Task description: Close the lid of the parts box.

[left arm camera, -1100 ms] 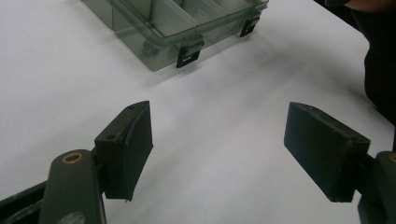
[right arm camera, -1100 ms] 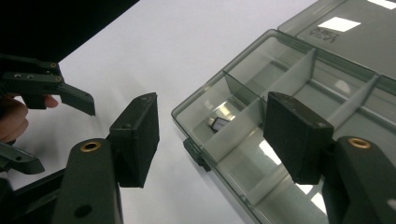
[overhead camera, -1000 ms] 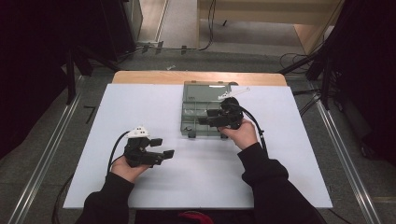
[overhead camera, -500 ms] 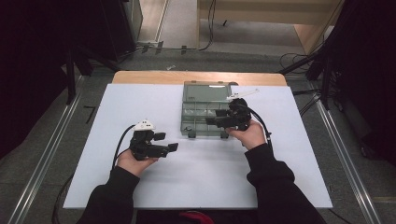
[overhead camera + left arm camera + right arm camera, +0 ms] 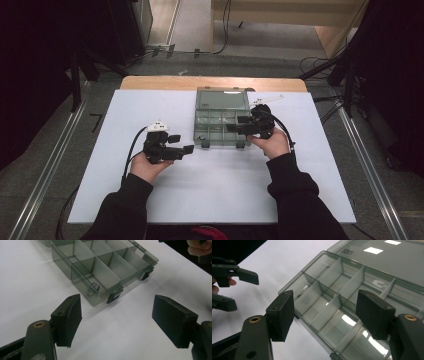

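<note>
A clear grey compartment box [image 5: 220,127] lies open on the white table [image 5: 150,200], its lid [image 5: 222,98] flat behind it. A small dark piece [image 5: 95,285] rests in the front corner compartment by a black latch [image 5: 113,298]. My left gripper [image 5: 184,143] is open, a short way left of the box front, and points at that corner [image 5: 117,315]. My right gripper [image 5: 237,123] hovers open over the box's right side, jaws spread above the dividers [image 5: 327,310]. Nothing is between either pair of jaws. The right gripper view also shows the left gripper [image 5: 247,293] beyond the box [image 5: 342,287].
A thin white strip [image 5: 267,98] lies on the table just right of the lid. The wooden table edge [image 5: 150,82] runs along the back. Metal rails [image 5: 47,170] and cables run along the floor on both sides.
The left hand has carried its gripper forward, closer to the box's front corner. The right gripper has shifted slightly right over the box. Both stay open.
</note>
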`<control>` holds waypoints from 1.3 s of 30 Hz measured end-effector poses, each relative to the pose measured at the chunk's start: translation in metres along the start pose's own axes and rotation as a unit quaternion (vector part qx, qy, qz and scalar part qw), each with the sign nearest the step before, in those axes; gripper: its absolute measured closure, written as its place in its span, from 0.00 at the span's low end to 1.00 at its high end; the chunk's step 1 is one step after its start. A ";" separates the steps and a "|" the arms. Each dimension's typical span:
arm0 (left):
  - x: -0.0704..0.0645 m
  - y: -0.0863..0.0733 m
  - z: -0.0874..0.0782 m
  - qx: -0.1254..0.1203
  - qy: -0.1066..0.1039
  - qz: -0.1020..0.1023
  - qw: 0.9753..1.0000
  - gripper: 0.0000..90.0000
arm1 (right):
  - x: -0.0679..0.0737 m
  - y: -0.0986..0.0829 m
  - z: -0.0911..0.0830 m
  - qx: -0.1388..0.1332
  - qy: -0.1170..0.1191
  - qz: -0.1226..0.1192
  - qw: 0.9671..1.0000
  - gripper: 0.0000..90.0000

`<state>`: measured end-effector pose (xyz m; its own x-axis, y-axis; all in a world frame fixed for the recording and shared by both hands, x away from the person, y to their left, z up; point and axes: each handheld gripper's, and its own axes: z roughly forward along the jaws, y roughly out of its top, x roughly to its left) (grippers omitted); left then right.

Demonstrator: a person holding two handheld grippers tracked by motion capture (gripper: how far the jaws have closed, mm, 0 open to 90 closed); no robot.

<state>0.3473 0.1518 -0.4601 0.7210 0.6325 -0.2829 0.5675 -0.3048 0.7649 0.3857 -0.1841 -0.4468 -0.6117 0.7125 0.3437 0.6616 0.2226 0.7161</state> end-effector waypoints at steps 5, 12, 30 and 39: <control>0.002 0.006 0.007 0.002 0.003 -0.001 1.000 0.26 | -0.003 -0.001 -0.001 0.002 -0.011 0.000 1.000 0.34; 0.005 0.012 0.016 0.004 0.008 -0.003 1.000 0.27 | -0.010 -0.002 -0.004 -0.001 -0.025 0.006 1.000 0.34; 0.014 0.029 0.038 -0.001 0.027 -0.013 1.000 0.27 | -0.023 -0.005 -0.008 0.000 -0.049 0.013 0.999 0.34; 0.021 0.038 0.046 -0.008 0.035 -0.017 0.999 0.27 | -0.029 -0.006 -0.010 -0.006 -0.060 0.018 0.998 0.34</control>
<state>0.4027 0.1208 -0.4635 0.6714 0.6910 -0.2678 0.5847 -0.2719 0.7644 0.3954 -0.2128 -0.4546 -0.5310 0.7948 0.2937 0.6765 0.1890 0.7118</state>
